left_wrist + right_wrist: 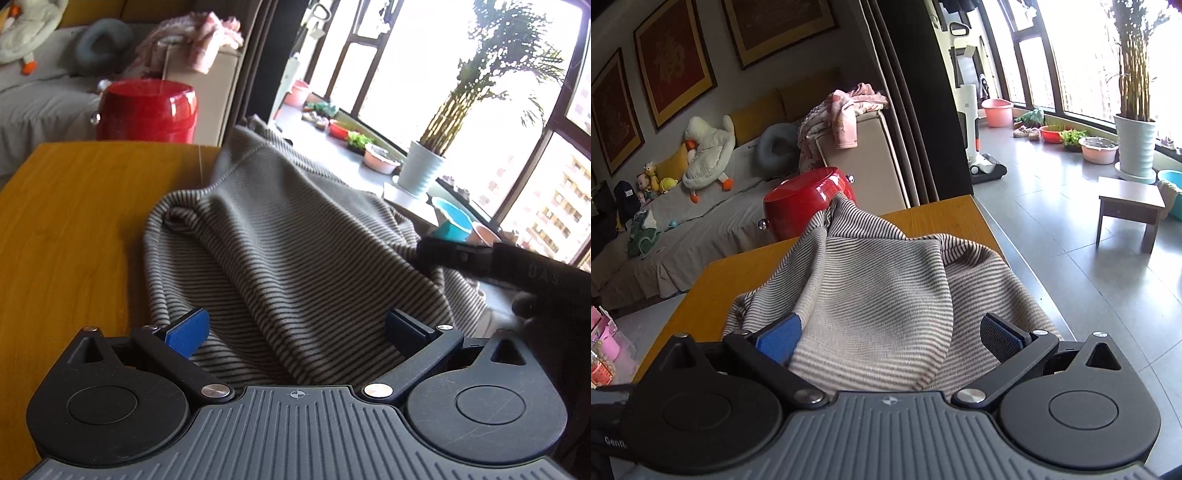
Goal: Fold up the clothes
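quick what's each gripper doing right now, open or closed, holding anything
Left gripper: open, jaws spread wide over the striped garment, gripping nothing.
Right gripper: open, jaws spread, the garment lies between them ungripped.

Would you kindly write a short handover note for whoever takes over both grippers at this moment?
Left gripper: open, fingers on either side of a raised fold of the striped garment; not clamped.
Right gripper: open as well, with striped cloth bunched between its fingers.
Garment: lies in a rumpled heap on the yellow wooden table, reaching the table edge on the window side; part of it stands up high at the far side.
Done: no neat fold is visible.
Left: grip two points, spread the garment flat, then fold it.
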The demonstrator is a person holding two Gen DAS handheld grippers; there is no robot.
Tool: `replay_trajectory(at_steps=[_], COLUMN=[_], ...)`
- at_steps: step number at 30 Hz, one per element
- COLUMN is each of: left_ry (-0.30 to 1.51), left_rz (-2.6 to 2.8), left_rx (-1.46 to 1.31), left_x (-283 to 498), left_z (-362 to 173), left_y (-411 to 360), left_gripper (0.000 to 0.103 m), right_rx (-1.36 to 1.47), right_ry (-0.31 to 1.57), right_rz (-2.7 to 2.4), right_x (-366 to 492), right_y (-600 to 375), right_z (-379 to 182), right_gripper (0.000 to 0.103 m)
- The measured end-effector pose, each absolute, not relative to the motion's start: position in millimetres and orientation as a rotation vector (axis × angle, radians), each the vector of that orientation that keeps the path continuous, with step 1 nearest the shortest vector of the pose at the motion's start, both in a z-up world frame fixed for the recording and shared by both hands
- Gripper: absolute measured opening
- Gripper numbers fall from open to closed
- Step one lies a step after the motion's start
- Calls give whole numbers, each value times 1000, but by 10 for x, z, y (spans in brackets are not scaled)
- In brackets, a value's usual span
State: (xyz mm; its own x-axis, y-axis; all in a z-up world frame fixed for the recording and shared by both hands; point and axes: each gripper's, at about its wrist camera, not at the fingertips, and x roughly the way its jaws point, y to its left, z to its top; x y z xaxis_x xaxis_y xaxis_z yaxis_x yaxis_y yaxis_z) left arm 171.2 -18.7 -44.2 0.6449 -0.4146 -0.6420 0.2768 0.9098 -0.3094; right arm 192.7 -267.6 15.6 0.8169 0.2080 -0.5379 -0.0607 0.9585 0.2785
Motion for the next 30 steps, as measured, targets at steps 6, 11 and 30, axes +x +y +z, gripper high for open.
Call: replay_trajectory(at_steps=[6, 11, 30], left_ry=[772, 752, 831], left_rz=[-451, -473, -459], left_rx=[-248, -217, -326], left_x=[1790, 1698, 739], left_z=[-580, -593, -512], left_y=[-72, -2, 802], left_gripper=[103, 103, 103], right_rx=[424, 415, 373], right_ry=[655, 680, 830], right_rz=[187, 200, 586], right_x=[2167, 2097, 1140], right_y=[-2617, -2513, -2219], right_z=[-203, -178, -86], right_gripper=[103, 103, 103])
